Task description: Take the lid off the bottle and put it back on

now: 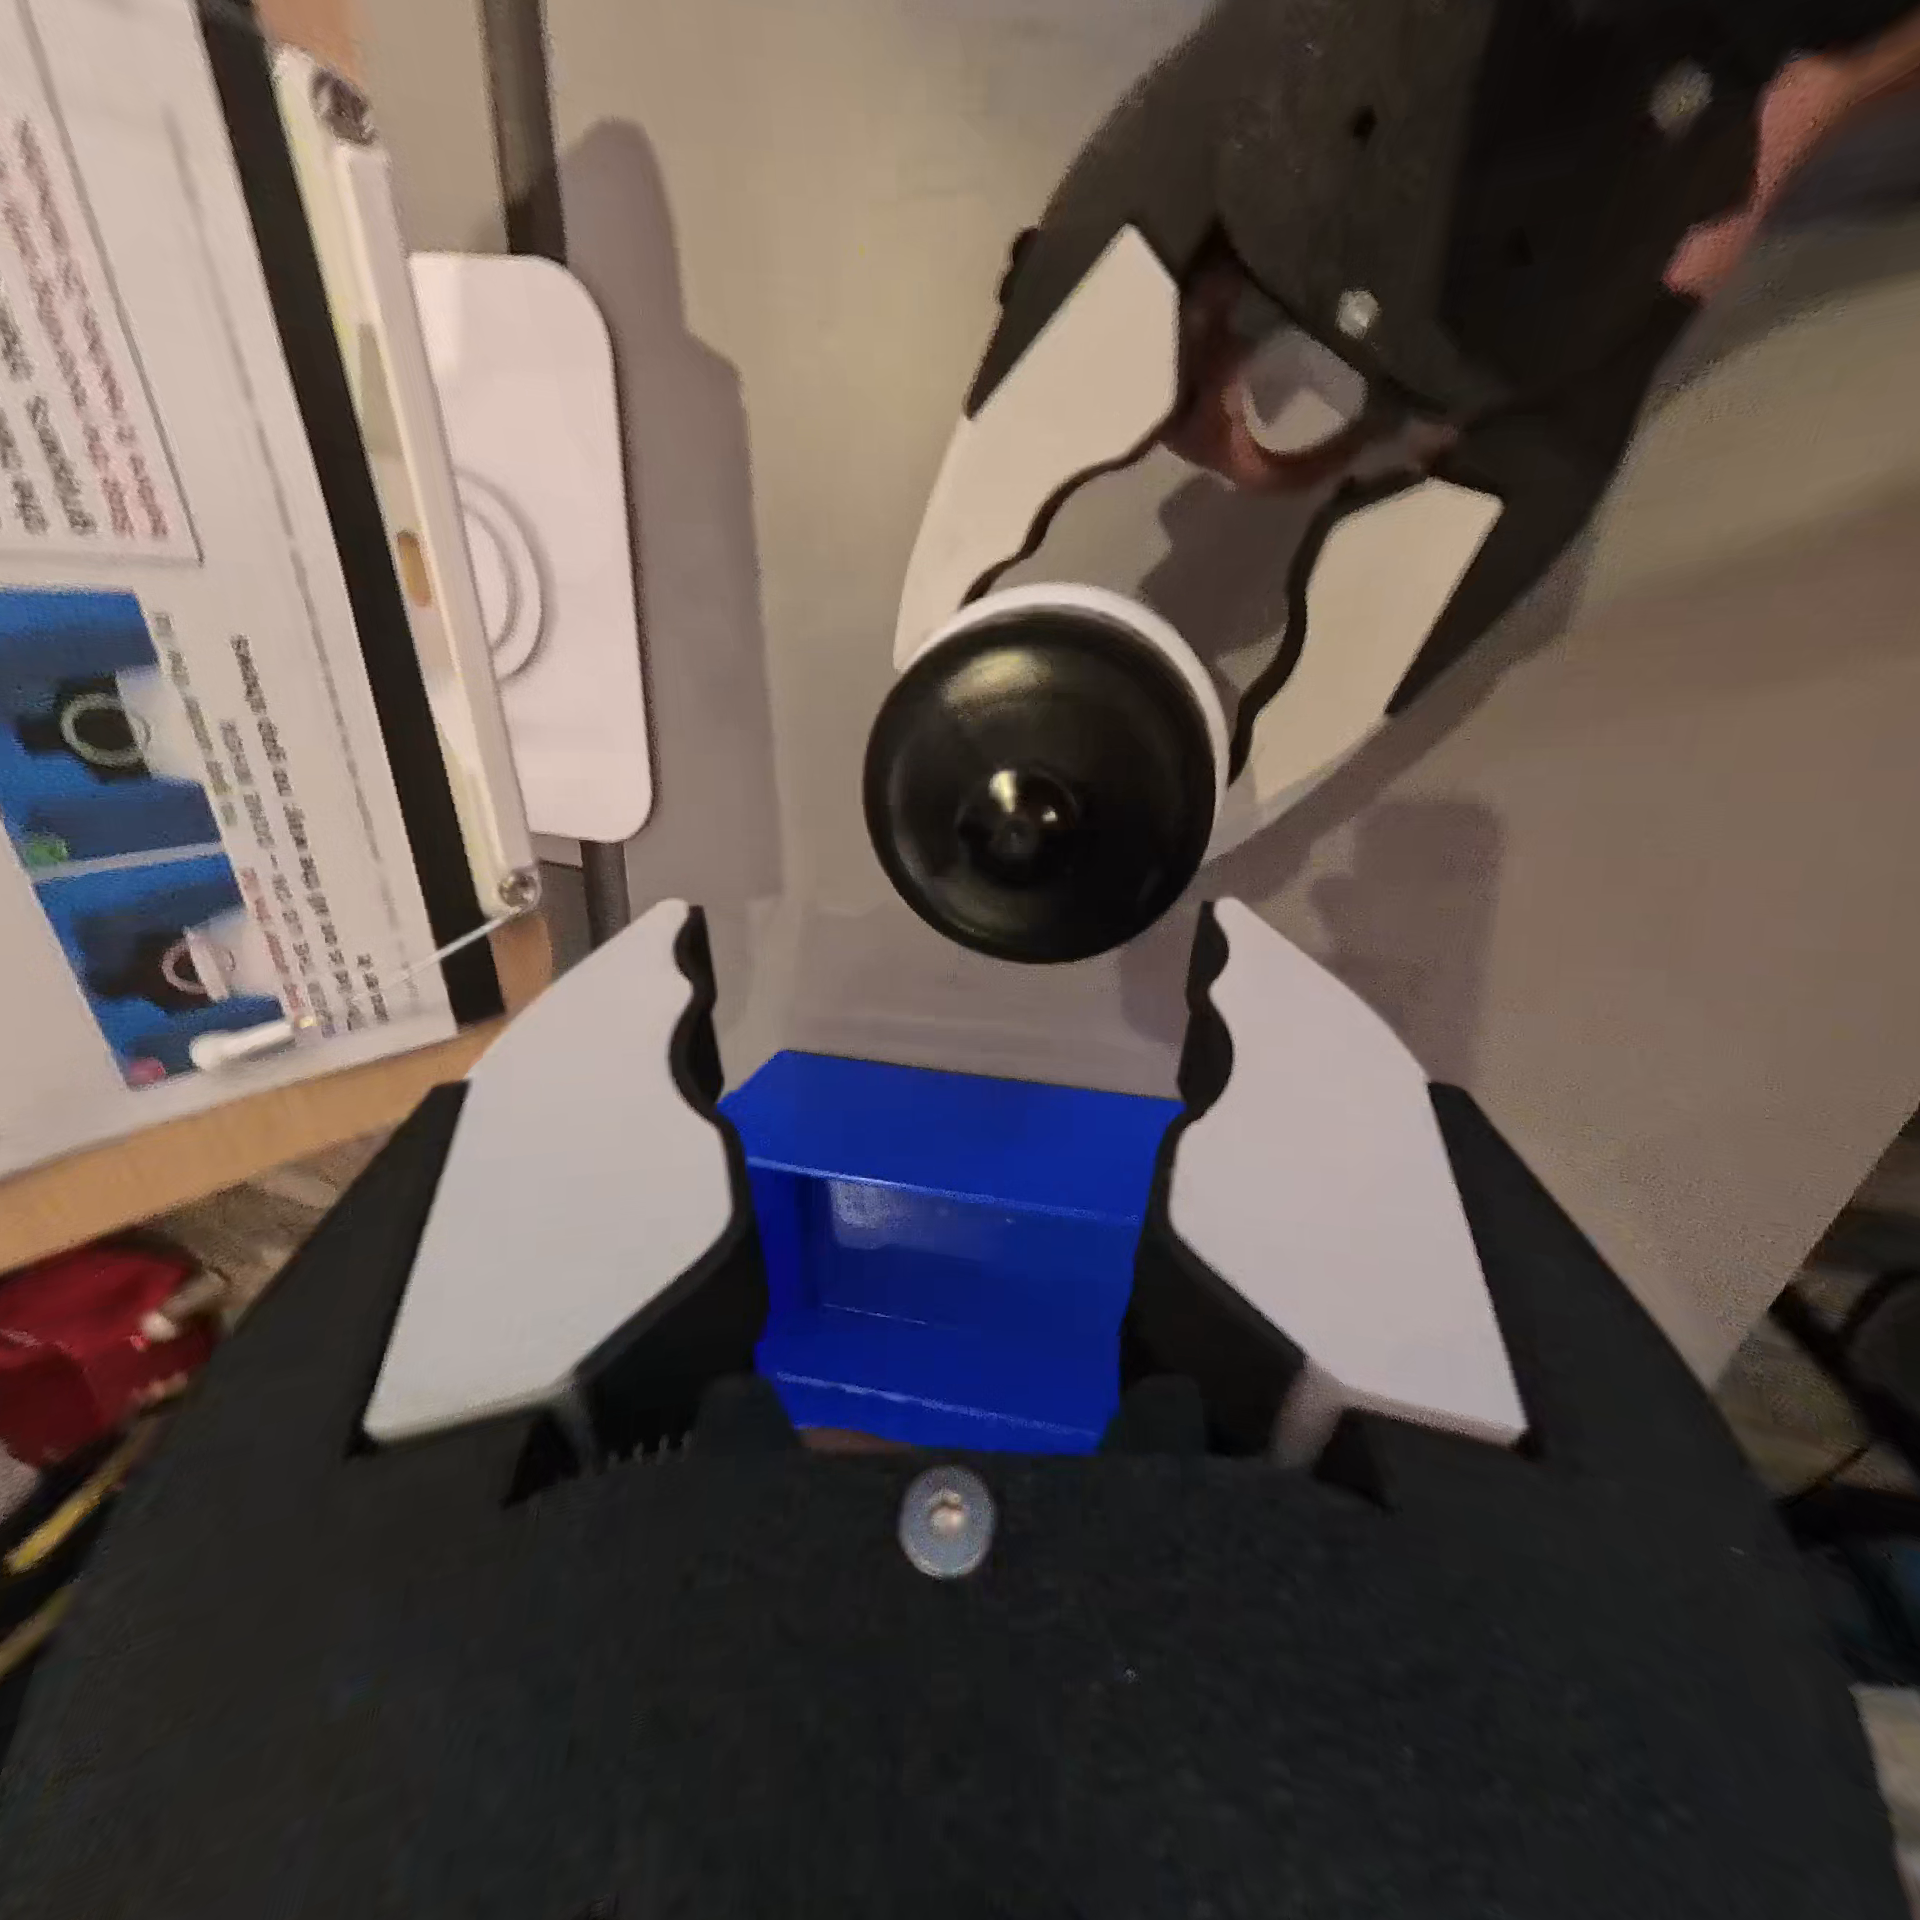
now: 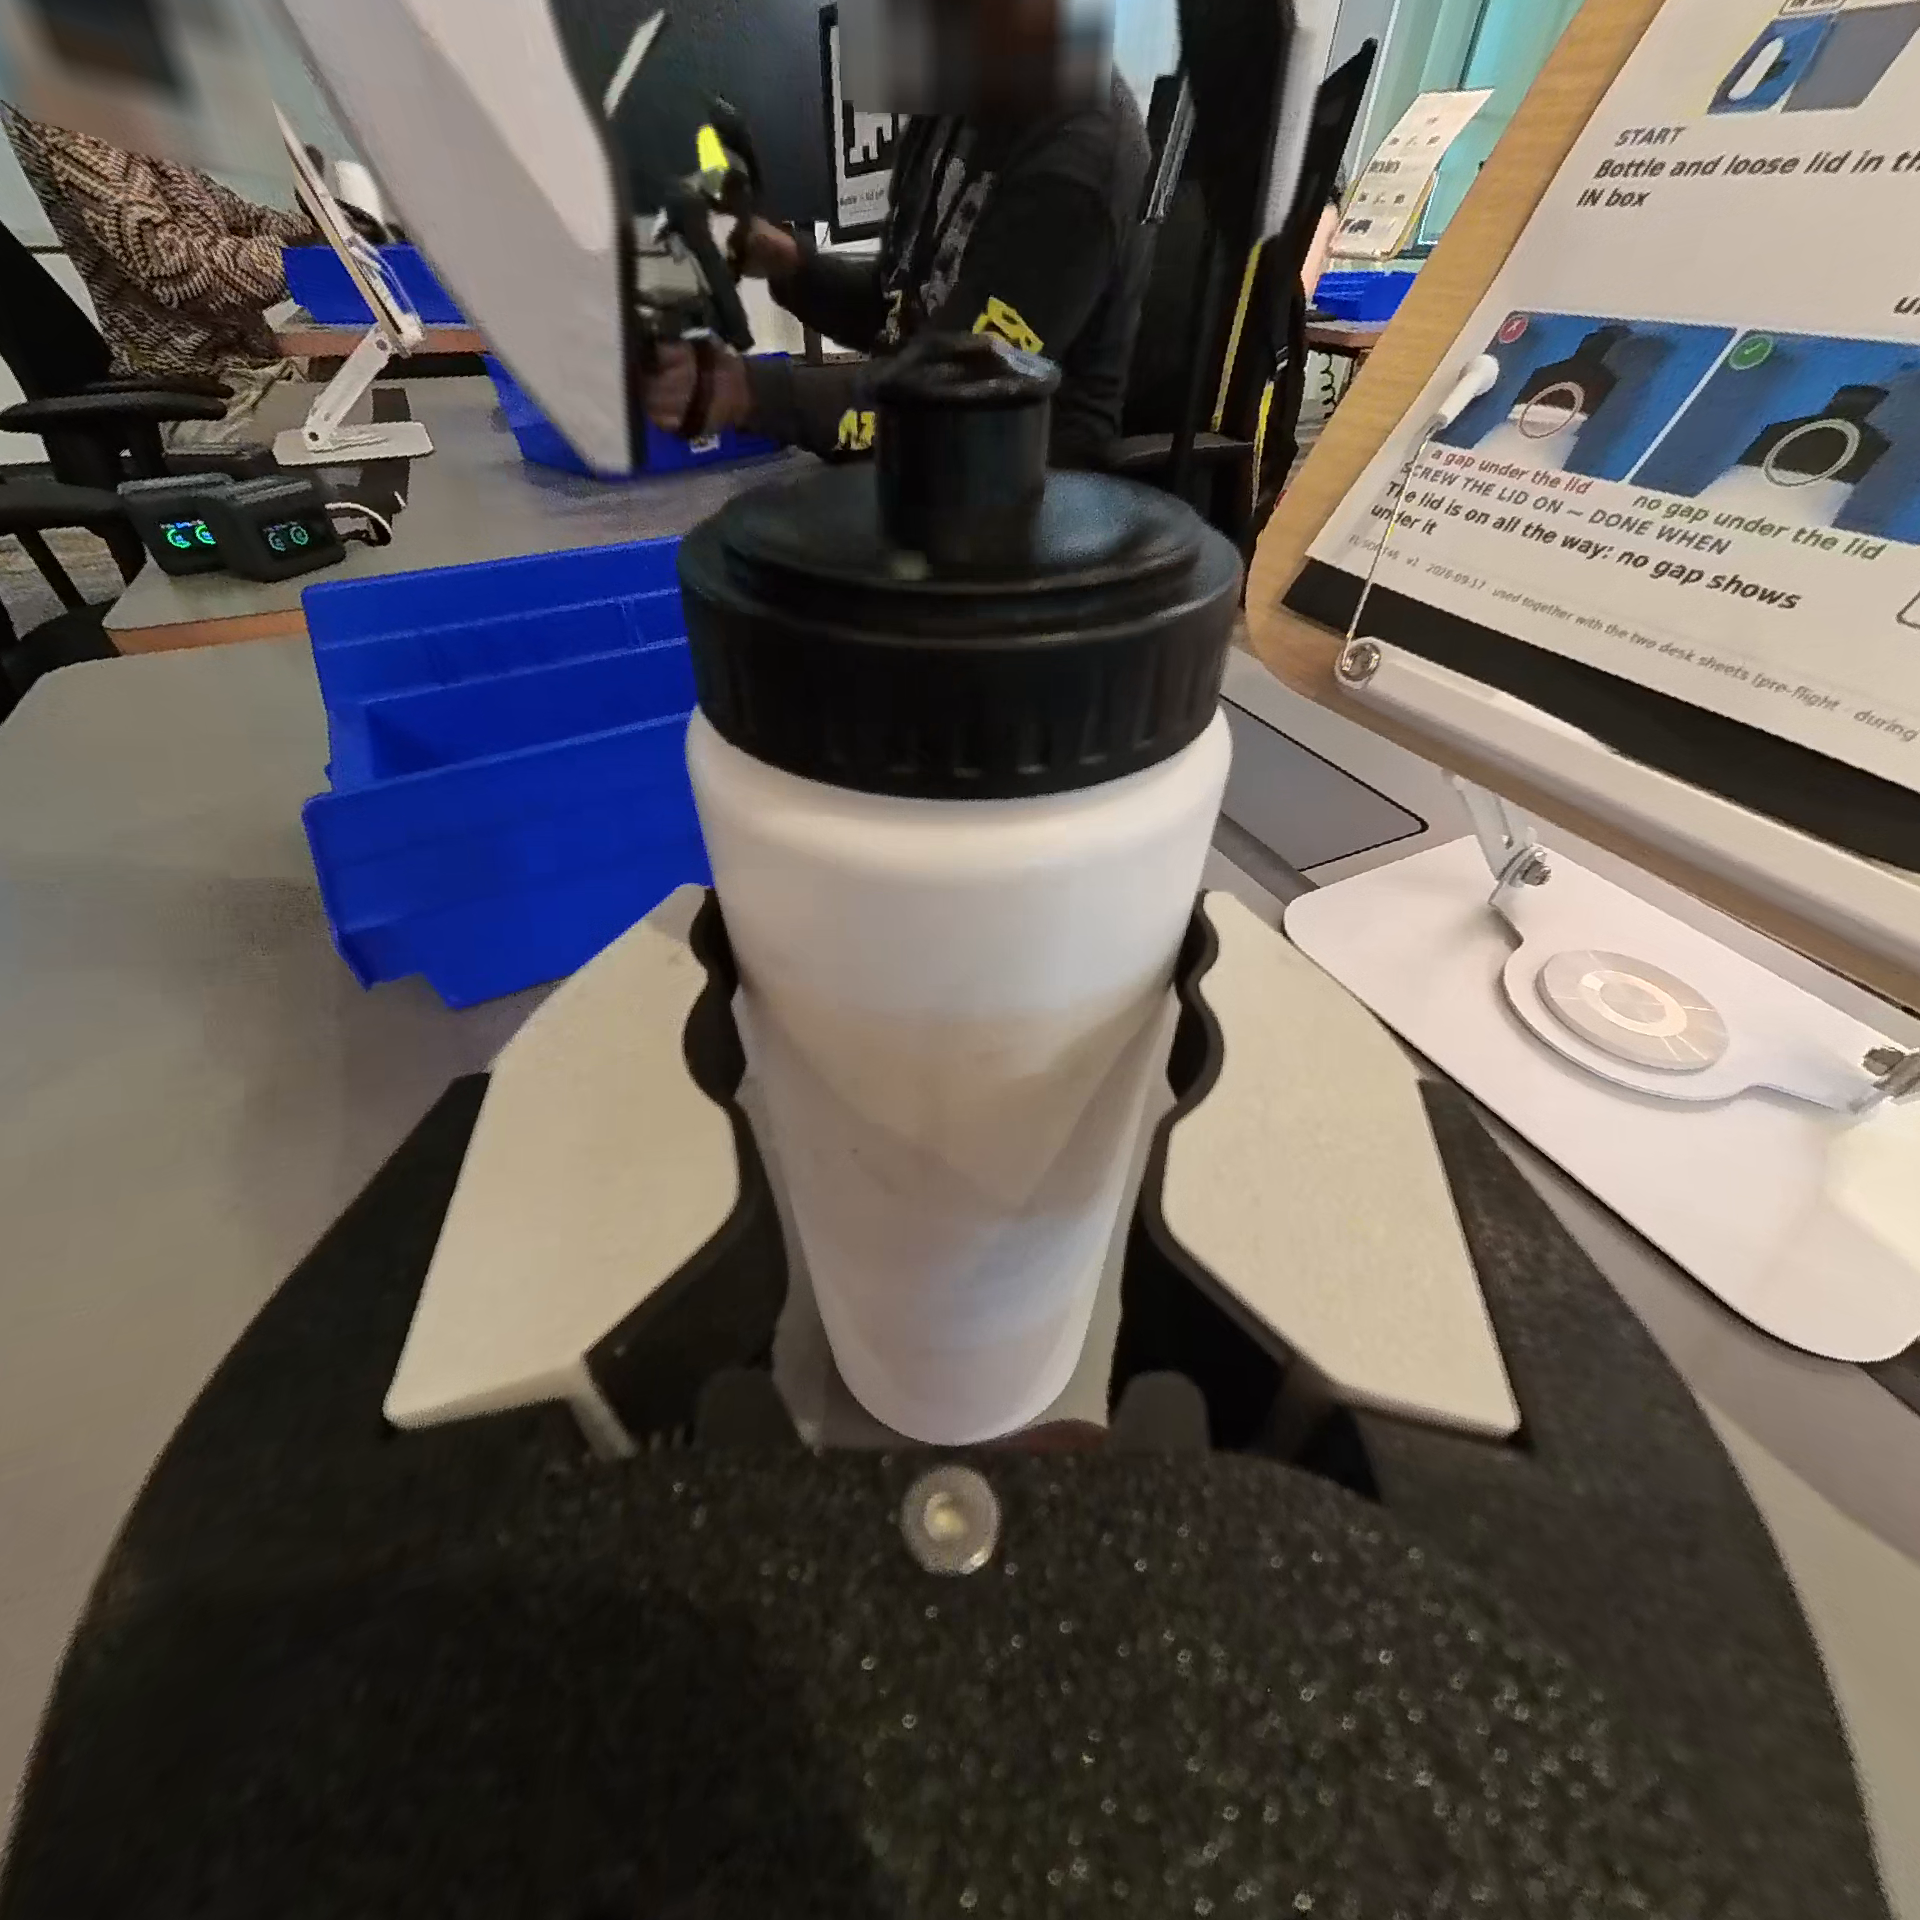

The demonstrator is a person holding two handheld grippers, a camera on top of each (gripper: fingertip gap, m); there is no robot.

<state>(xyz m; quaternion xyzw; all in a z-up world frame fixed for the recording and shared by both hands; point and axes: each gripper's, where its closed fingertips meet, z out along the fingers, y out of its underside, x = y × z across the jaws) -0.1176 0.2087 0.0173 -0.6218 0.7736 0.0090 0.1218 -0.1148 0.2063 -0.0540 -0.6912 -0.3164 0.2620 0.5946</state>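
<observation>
My right gripper (image 2: 951, 935) is shut on a white bottle (image 2: 956, 852); both pads press on its body. The black screw lid (image 2: 956, 644) with a spout sits on the bottle's neck. In the left wrist view the lid (image 1: 1039, 790) shows from above, with the right gripper (image 1: 1101, 623) around the bottle behind it. My left gripper (image 1: 951, 935) is open and empty. It hangs above the lid without touching it, and a blue bin (image 1: 935, 1226) lies below between its fingers. One left finger (image 2: 499, 208) shows at the upper left of the right wrist view.
The blue bin (image 2: 499, 769) stands on the grey table left of the bottle. An instruction board (image 2: 1662, 416) on a white stand base (image 2: 1558, 1195) is at the right. A person in black (image 2: 987, 260) works at a far table. Small devices with green displays (image 2: 229, 535) sit far left.
</observation>
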